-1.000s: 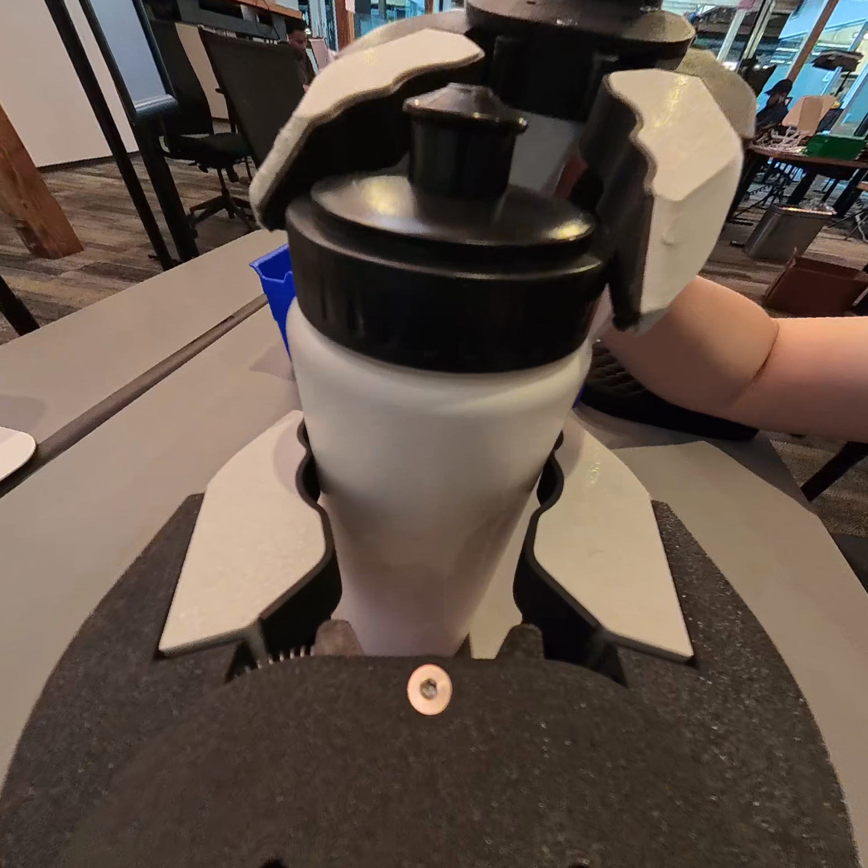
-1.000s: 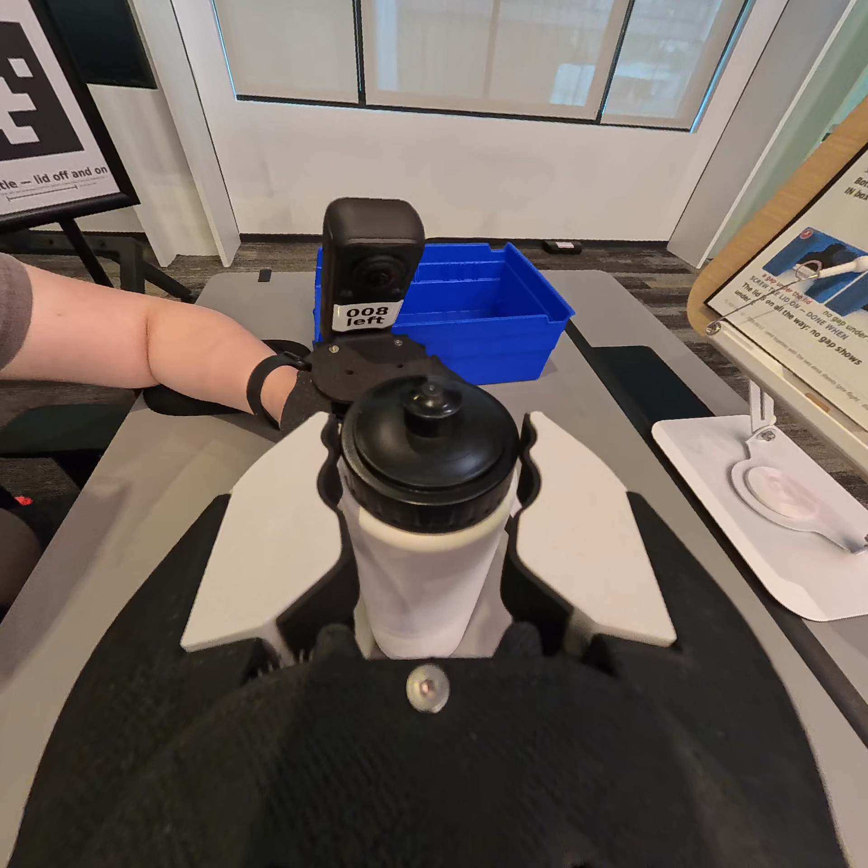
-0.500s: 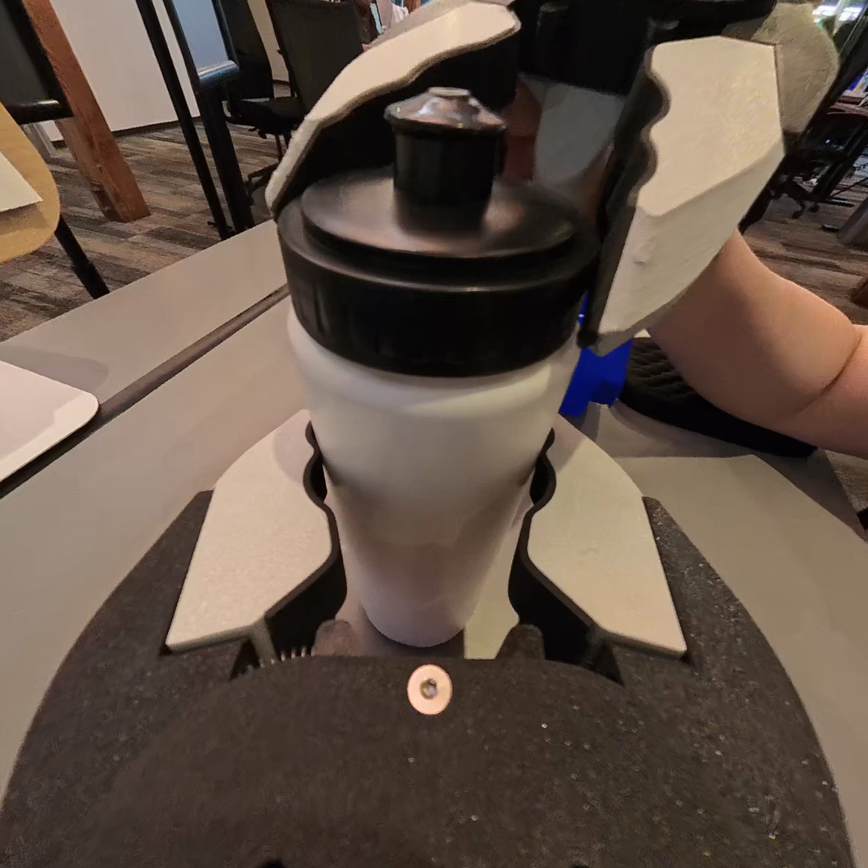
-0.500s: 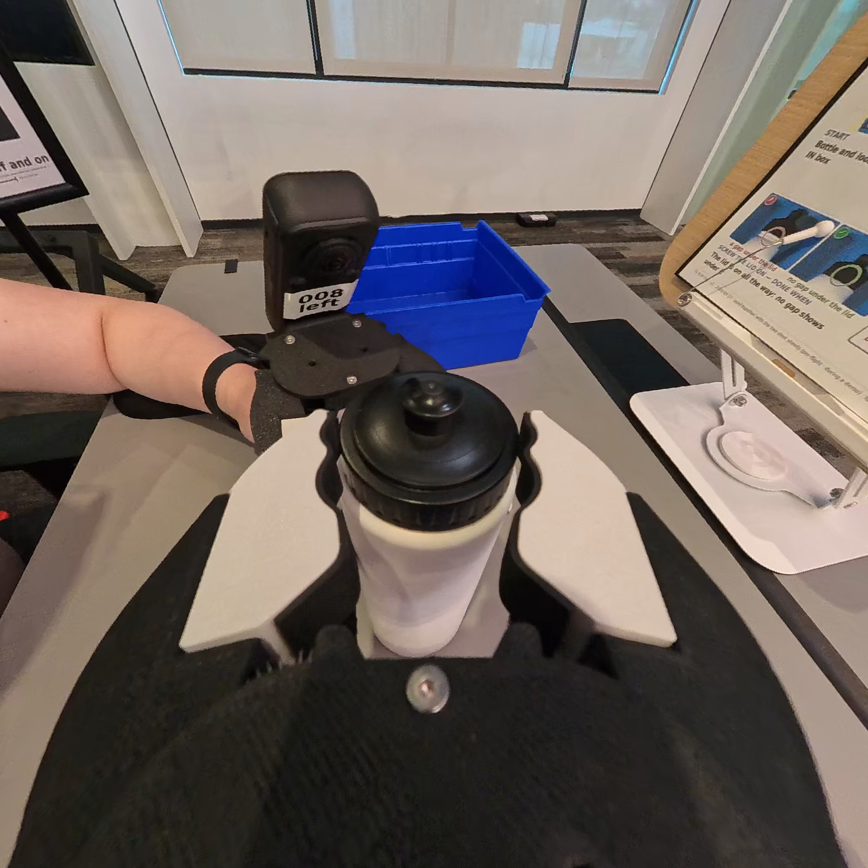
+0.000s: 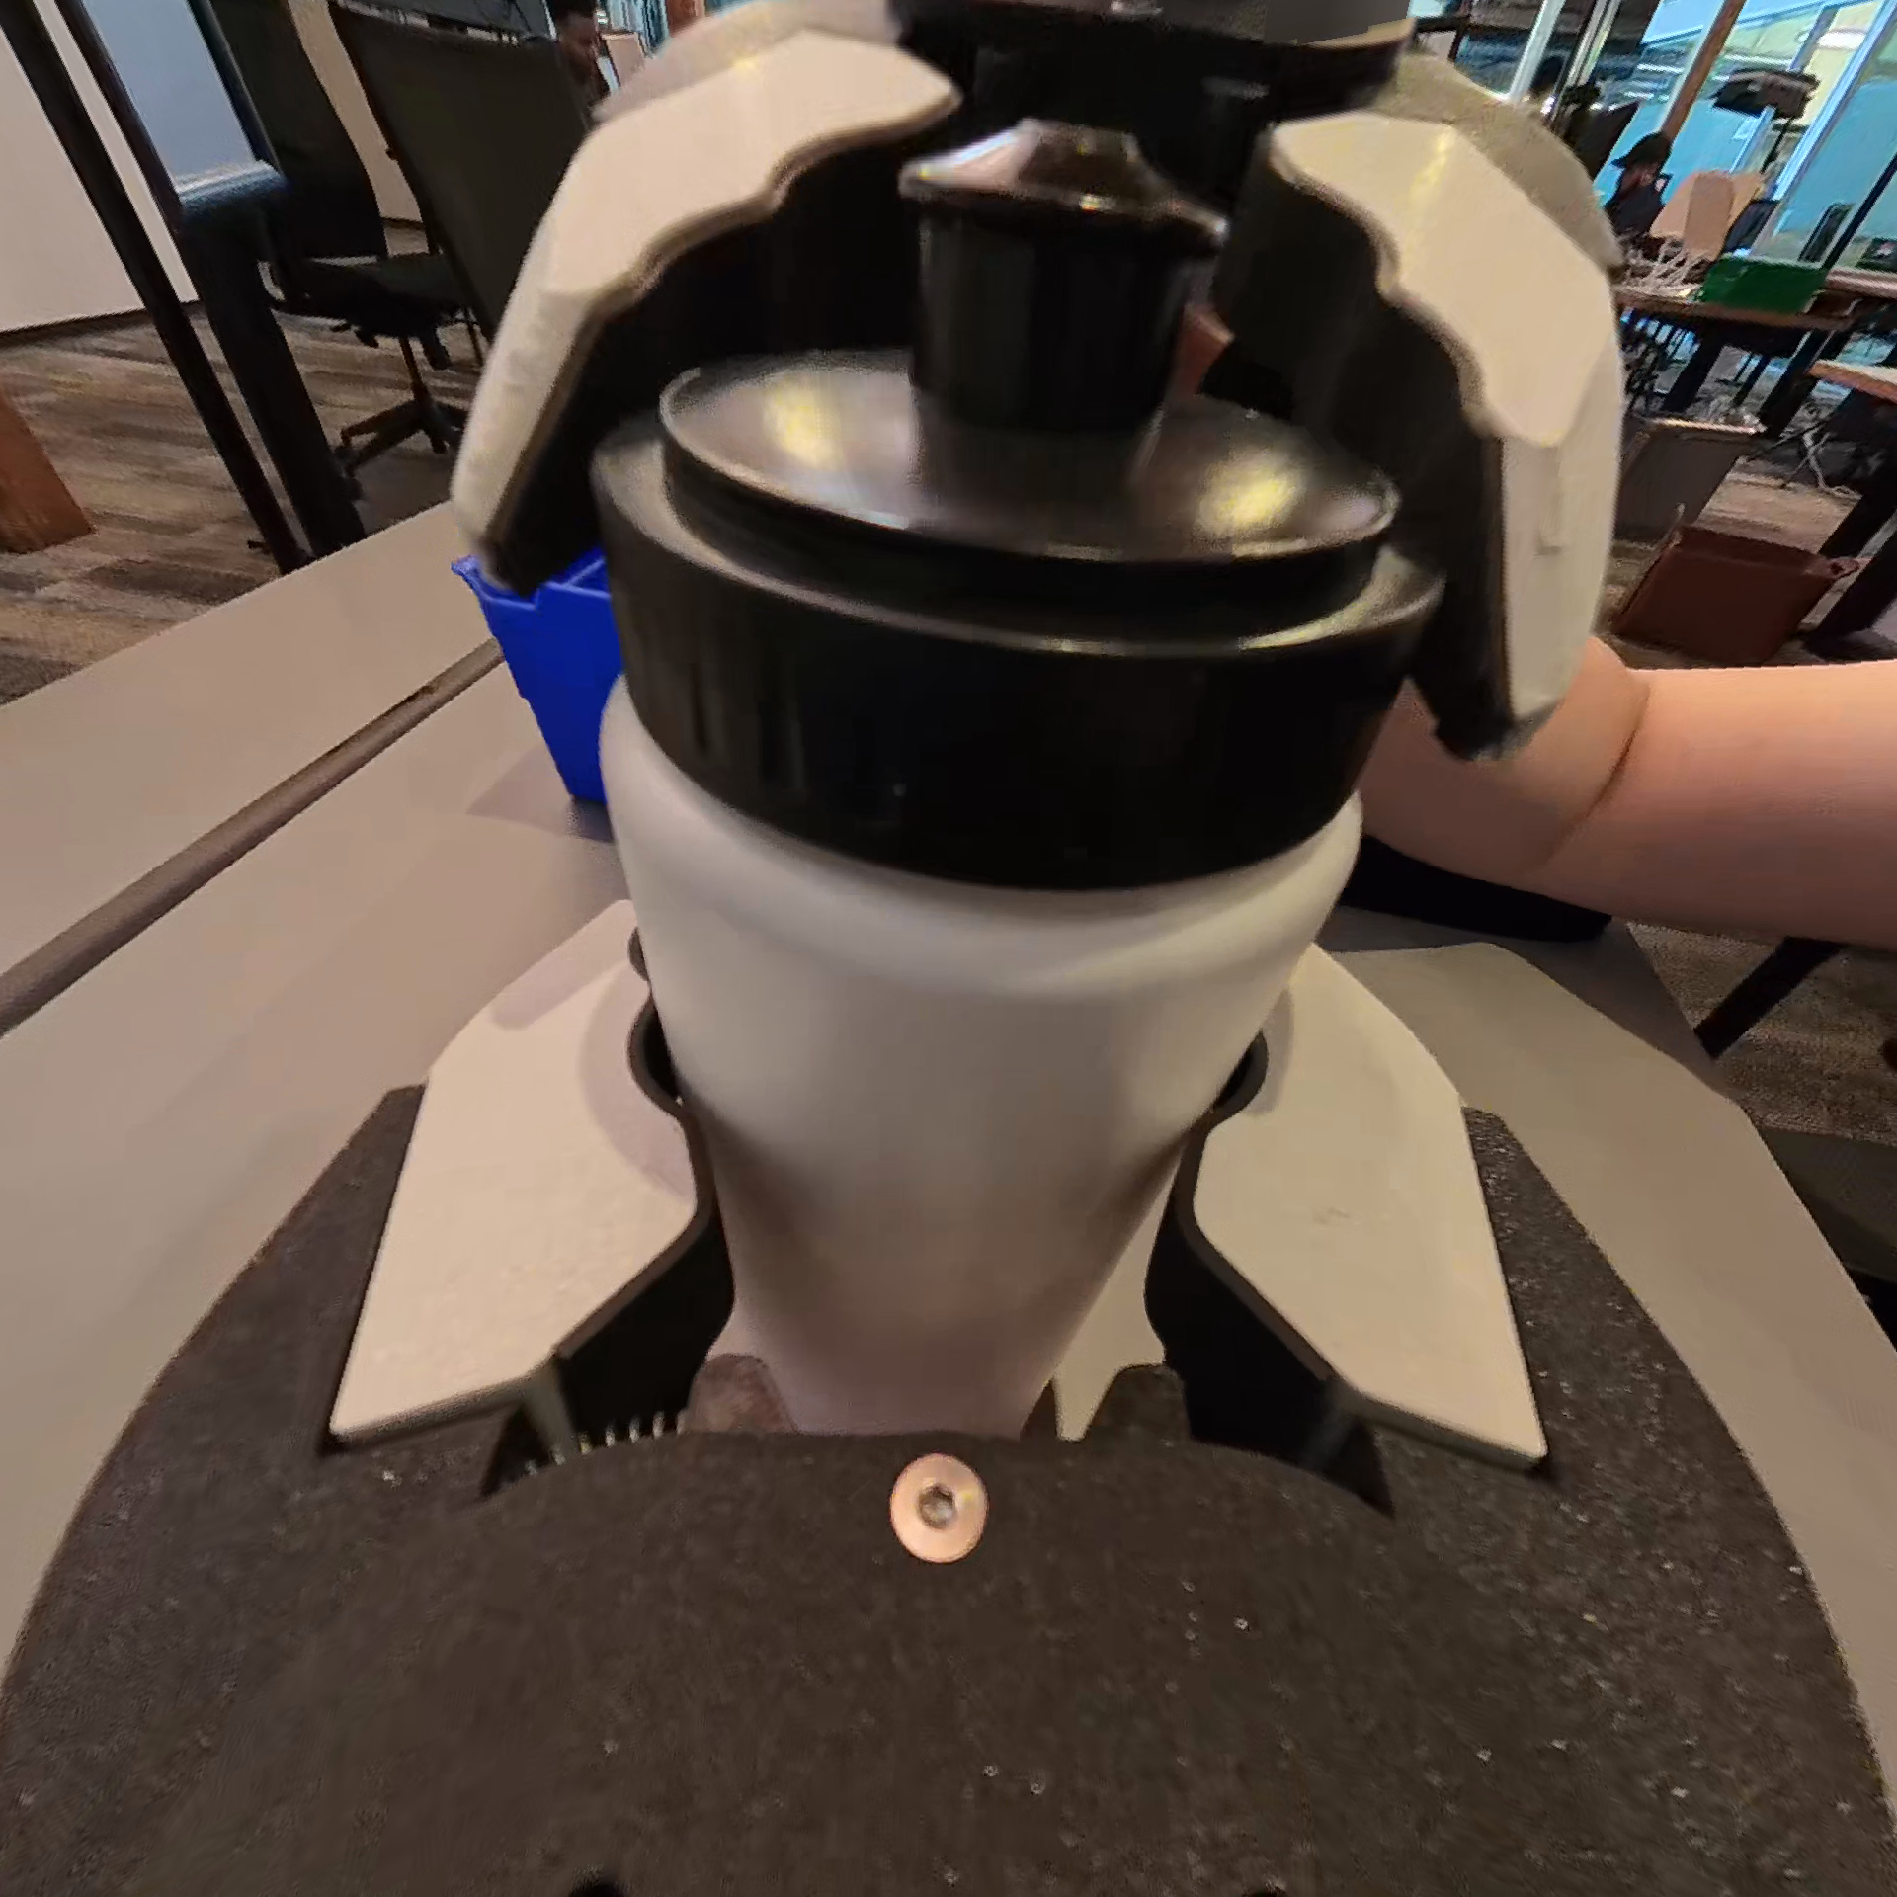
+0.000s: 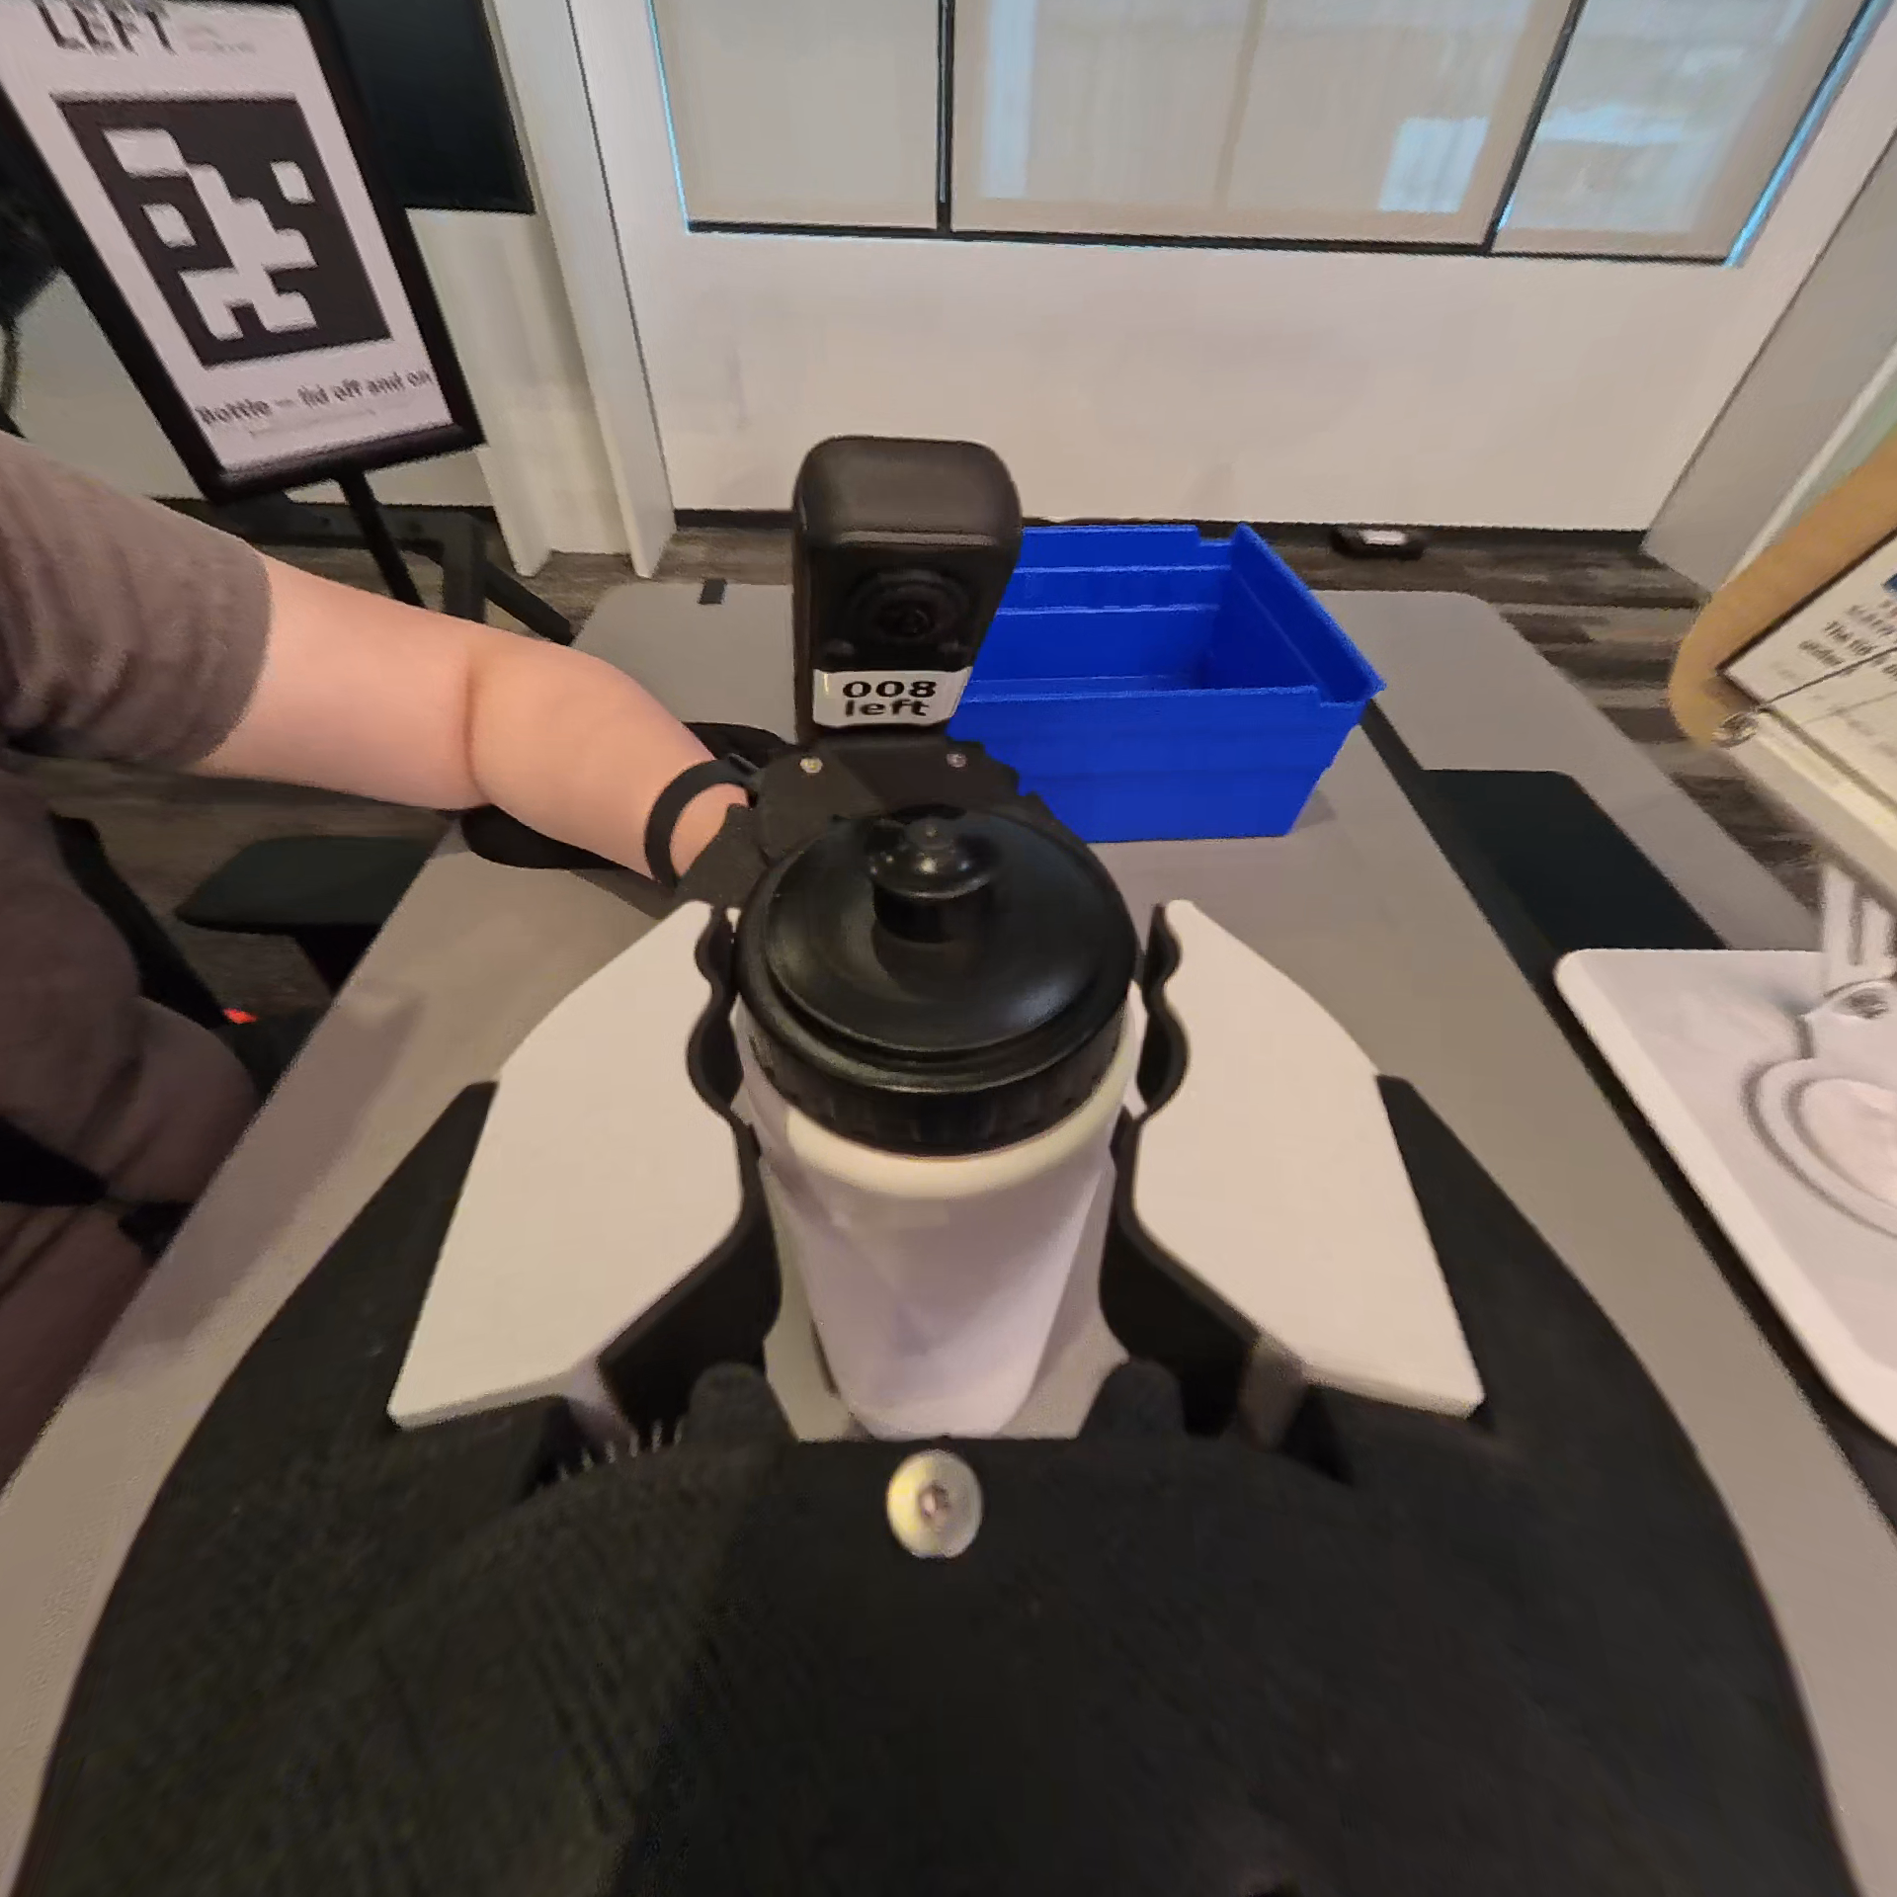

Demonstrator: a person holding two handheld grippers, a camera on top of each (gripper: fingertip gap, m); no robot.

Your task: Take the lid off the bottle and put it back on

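A white bottle [image 5: 955, 1078] with a black spouted lid [image 5: 1006, 698] stands upright between both grippers. My left gripper [image 5: 955, 1027] is shut on the bottle's white body below the lid. My right gripper [image 6: 939, 955] comes from the opposite side, and its white fingers [image 5: 1488, 411] press both sides of the lid's rim. In the right wrist view the lid [image 6: 934, 985] sits on the bottle [image 6: 924, 1283], with a white shoulder ring showing beneath it. The left gripper's camera [image 6: 903, 595] rises behind the lid.
A blue bin [image 6: 1160, 739] stands on the grey table [image 6: 1437, 893] behind the bottle. A white stand base [image 6: 1694, 1109] lies at the right. A marker sign [image 6: 226, 236] stands at the far left. A person's forearm [image 6: 462, 719] reaches in from the left.
Both grips have held. The right wrist view swung right, then back left, so the right gripper turned about the lid. In the left wrist view its fingers now sit more evenly around the lid.
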